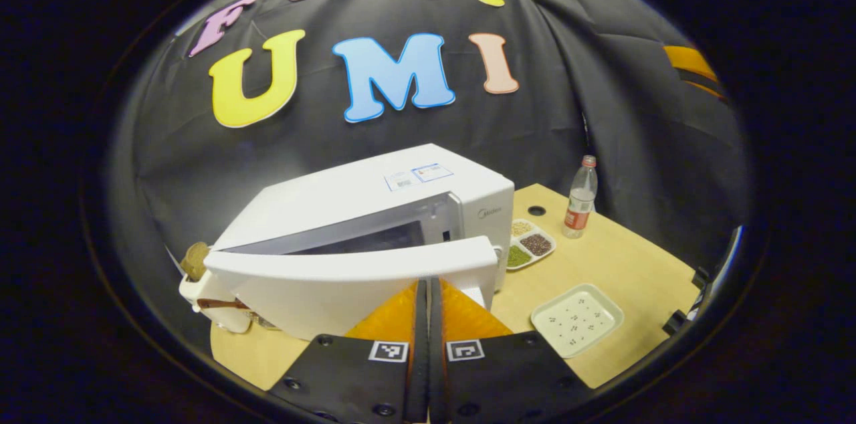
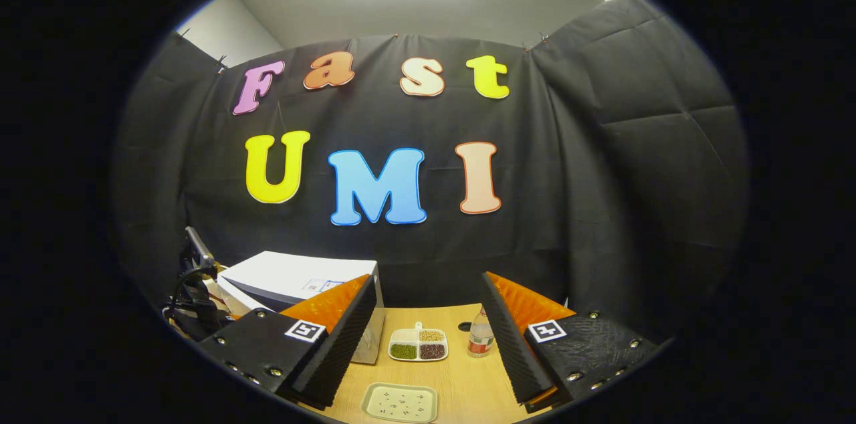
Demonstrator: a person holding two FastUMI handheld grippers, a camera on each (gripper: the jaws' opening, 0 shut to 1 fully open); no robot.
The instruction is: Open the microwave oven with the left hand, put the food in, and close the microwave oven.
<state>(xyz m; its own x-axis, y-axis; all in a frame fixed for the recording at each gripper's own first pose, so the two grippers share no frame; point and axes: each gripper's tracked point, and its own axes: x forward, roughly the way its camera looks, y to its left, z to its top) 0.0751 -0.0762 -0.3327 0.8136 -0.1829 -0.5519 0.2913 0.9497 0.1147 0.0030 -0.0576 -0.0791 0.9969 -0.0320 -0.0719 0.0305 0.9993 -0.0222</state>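
Observation:
The white microwave [image 1: 374,190] stands at the left of the wooden table [image 1: 602,263]. Its door [image 1: 348,270] is swung partly open, showing a dark gap. My left gripper [image 1: 428,285] is shut, its fingertips pressed together right at the door's front face; whether they pinch any part of it I cannot tell. A white three-compartment dish of beans and grains [image 1: 530,243] lies just right of the microwave. In the right gripper view, my right gripper [image 2: 428,307] is open and empty, held above the table with the microwave [image 2: 294,277] to its left and the dish [image 2: 418,345] ahead.
A plastic bottle [image 1: 580,196] stands behind the dish, near the cloth wall. A pale square plate with dark specks [image 1: 576,319] lies nearer, right of my left gripper. A white holder with a brown lump [image 1: 195,260] sits left of the microwave. The table's front edge is close.

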